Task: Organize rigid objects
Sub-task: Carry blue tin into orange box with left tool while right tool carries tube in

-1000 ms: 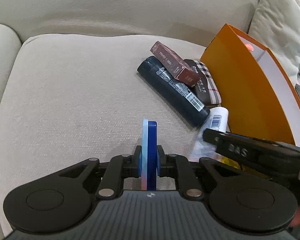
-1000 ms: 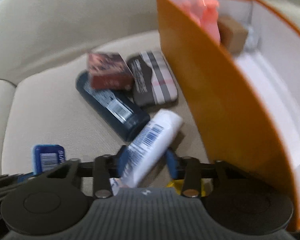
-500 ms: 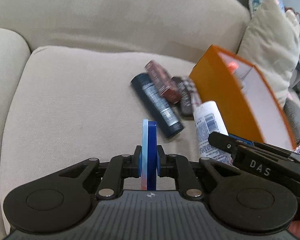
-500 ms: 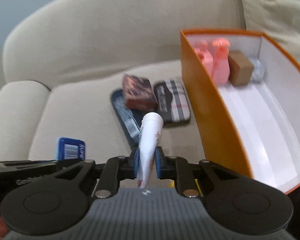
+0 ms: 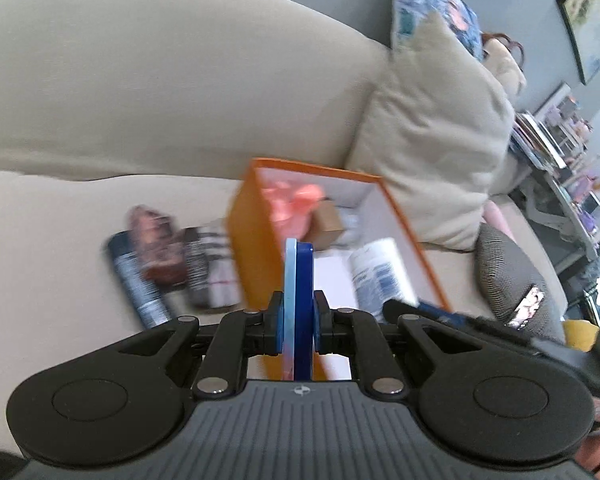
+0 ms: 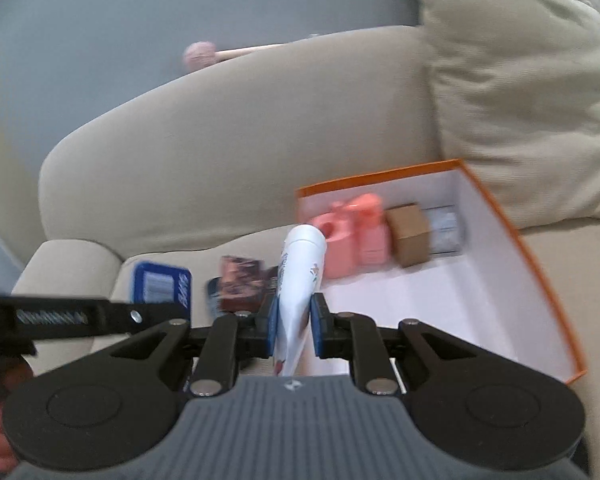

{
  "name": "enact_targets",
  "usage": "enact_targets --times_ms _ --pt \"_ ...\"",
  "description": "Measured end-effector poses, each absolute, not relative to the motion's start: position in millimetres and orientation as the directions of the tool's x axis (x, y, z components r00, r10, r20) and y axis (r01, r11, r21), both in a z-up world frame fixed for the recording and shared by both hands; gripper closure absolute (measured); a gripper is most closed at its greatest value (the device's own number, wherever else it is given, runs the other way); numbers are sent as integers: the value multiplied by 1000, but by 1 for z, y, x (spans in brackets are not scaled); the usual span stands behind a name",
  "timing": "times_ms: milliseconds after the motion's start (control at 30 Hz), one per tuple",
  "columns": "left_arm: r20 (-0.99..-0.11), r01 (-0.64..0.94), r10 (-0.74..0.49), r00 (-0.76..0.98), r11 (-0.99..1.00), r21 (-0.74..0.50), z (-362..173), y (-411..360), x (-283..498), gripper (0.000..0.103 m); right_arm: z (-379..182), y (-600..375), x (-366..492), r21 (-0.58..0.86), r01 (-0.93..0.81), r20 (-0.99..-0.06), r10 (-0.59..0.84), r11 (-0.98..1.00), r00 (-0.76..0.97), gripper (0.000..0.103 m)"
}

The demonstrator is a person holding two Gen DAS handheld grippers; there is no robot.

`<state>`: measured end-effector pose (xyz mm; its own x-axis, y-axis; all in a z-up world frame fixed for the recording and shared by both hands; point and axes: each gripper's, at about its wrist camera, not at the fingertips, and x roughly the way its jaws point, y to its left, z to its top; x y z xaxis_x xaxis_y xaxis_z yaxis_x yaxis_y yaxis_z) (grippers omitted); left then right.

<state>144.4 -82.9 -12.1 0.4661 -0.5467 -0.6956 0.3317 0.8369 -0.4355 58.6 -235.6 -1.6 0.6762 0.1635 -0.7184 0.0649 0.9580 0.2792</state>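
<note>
In the left wrist view, the left gripper [image 5: 299,322] is clamped on a flat blue case [image 5: 299,300] held on edge, its narrow side toward the camera and its fingers [image 5: 277,322] drawn close against both faces. Beyond it, an orange box [image 5: 249,240] with a white inside sits on the sofa seat cushion [image 5: 60,232], against the backrest and beside a beige pillow [image 5: 432,152]. To the box's left, on the cushion, lie a dark tube [image 5: 136,280], a brown carton [image 5: 156,248] and a plaid case [image 5: 210,268], all blurred. In the right wrist view, the right gripper [image 6: 295,326] grips a white tube [image 6: 300,276] near its lower end, the cap end pointing up and away over the box's near left corner. Inside the orange box [image 6: 540,280], along its far wall, stand pink bottles [image 6: 352,236], a small brown box [image 6: 410,234] and a pale packet [image 6: 444,230]. The blue case [image 6: 162,282] in the left gripper shows at the left, above the cushion.
</note>
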Motion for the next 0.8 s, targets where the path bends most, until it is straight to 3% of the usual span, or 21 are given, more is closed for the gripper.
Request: enact_targets --times_ms 233,500,800 --pt "-775 295 -511 371 856 -424 -27 -159 193 89 -27 -305 83 337 132 -768 191 932 612 85" --pt "-920 275 -273 282 941 -195 -73 -223 250 89 -71 -330 122 373 93 -788 262 923 558 84" --pt "-973 287 -90 211 958 -26 -117 -258 273 88 -111 -333 156 392 64 -800 306 918 516 84"
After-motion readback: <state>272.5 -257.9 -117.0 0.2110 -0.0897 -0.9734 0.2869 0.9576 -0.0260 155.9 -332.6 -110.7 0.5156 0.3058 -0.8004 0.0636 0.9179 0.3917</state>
